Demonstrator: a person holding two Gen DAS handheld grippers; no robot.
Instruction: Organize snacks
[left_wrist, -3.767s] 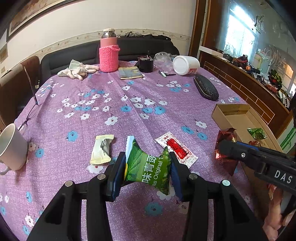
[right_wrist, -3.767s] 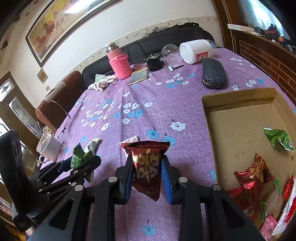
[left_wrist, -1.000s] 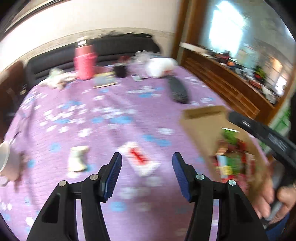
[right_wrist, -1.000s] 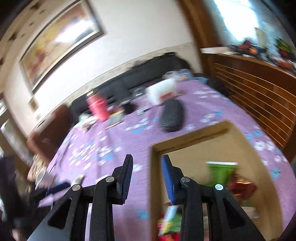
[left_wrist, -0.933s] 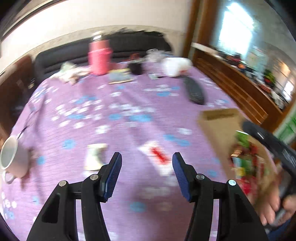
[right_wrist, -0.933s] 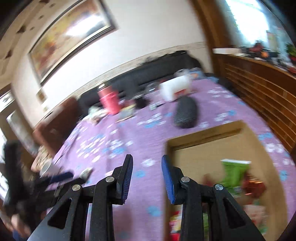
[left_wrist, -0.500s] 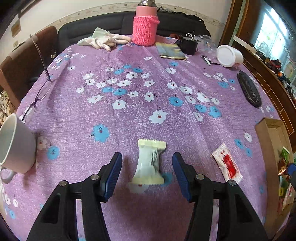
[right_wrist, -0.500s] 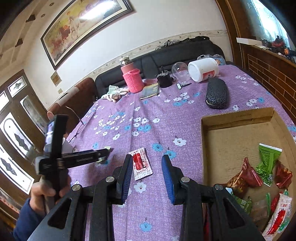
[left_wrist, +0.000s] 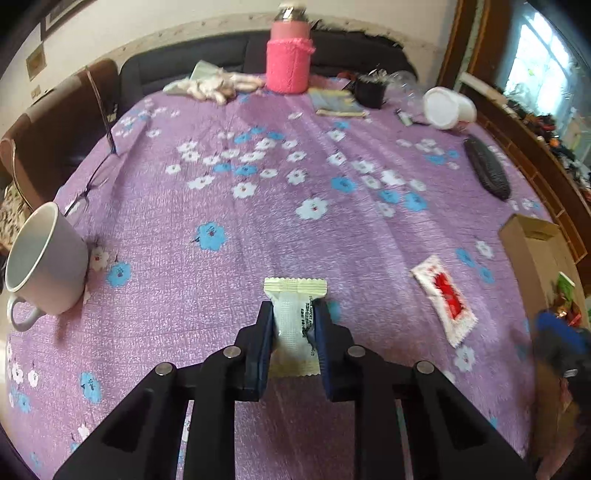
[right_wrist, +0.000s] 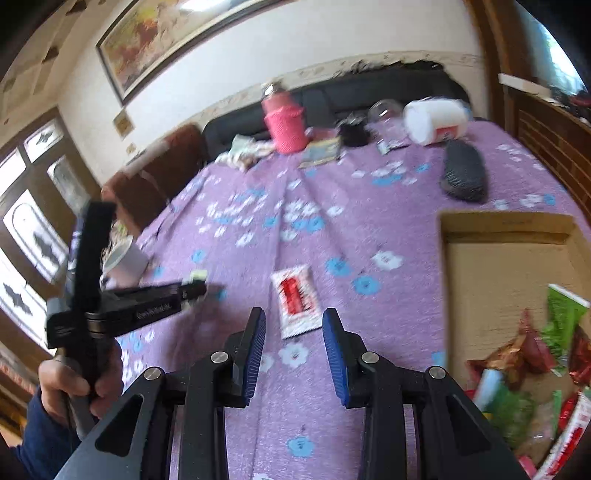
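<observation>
My left gripper (left_wrist: 294, 314) is shut on a pale cream snack packet (left_wrist: 295, 288) that lies on the purple flowered tablecloth; its two blue pads press the packet's sides. A red-and-white sachet (left_wrist: 443, 295) lies flat to its right. In the right wrist view the same sachet (right_wrist: 295, 295) lies just ahead of my right gripper (right_wrist: 294, 317), which is open with nothing between its pads. The left gripper (right_wrist: 195, 288), held by a hand (right_wrist: 74, 384), shows at the left with the cream packet (right_wrist: 198, 275) at its tip. The cardboard box (right_wrist: 502, 221) on the right holds several snack packets (right_wrist: 535, 350).
A white mug (left_wrist: 44, 266) stands at the left edge, with glasses (left_wrist: 92, 177) behind it. At the back are a pink-sleeved flask (left_wrist: 290, 62), a cloth (left_wrist: 214, 83), a tipped white jar (left_wrist: 447, 109) and a black case (left_wrist: 487, 173).
My left gripper came down over the cream packet and shut on it. My right gripper swung left from over the box to just behind the red-and-white sachet, still open.
</observation>
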